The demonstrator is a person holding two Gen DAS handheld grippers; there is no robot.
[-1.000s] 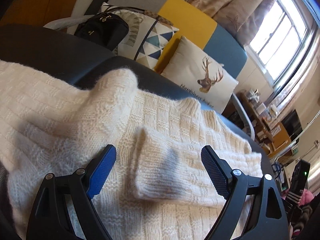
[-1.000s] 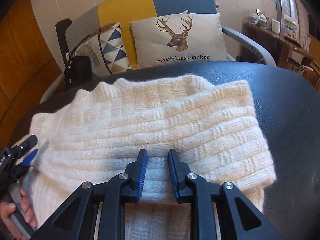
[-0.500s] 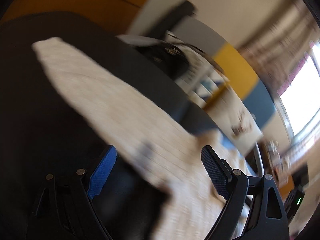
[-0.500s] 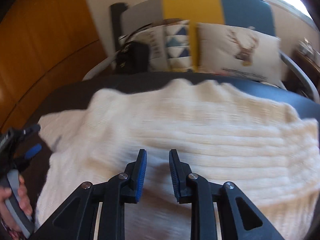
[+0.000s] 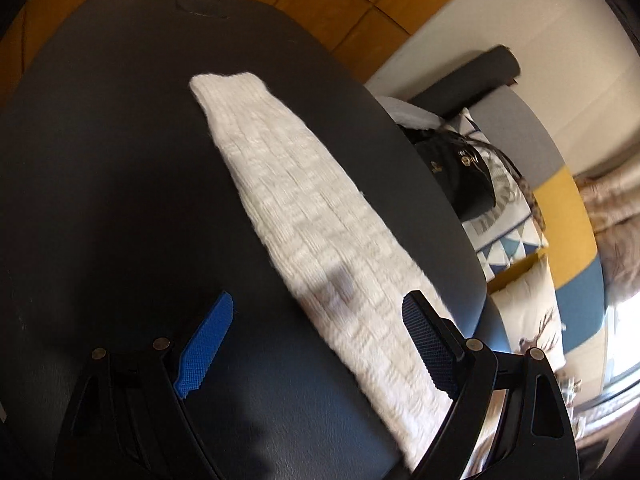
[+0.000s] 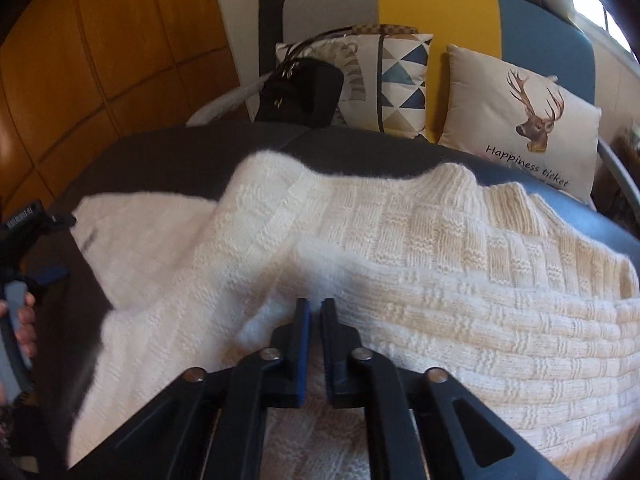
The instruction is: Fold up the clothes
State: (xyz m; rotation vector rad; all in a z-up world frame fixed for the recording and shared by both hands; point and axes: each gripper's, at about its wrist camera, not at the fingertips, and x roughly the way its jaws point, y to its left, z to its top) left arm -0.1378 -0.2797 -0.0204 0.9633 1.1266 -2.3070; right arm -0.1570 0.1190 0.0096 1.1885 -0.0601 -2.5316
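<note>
A cream knitted sweater (image 6: 440,280) lies spread on a dark round table (image 6: 160,152). Its body is folded in layers, and one sleeve (image 5: 304,216) stretches straight out across the dark top. My left gripper (image 5: 320,320) hovers open over that sleeve, which runs between the jaws close to the right finger (image 5: 428,340); nothing is gripped. It also shows in the right wrist view as the left gripper (image 6: 28,232), held by a hand (image 6: 24,320). My right gripper (image 6: 316,308) is shut, its tips pinching a raised fuzzy fold of the sweater near the middle.
Behind the table stands a grey, yellow and blue sofa (image 6: 440,4) with a deer cushion (image 6: 520,120), a triangle-pattern cushion (image 6: 396,80) and a black bag (image 6: 304,92). Orange wood panelling (image 6: 100,40) covers the wall at the left. The table's edge (image 5: 460,216) runs close past the sleeve.
My left gripper swung off the sweater's body and rolled, and now looks along the outstretched sleeve. My right gripper slid left over the sweater and its jaws went from apart to shut.
</note>
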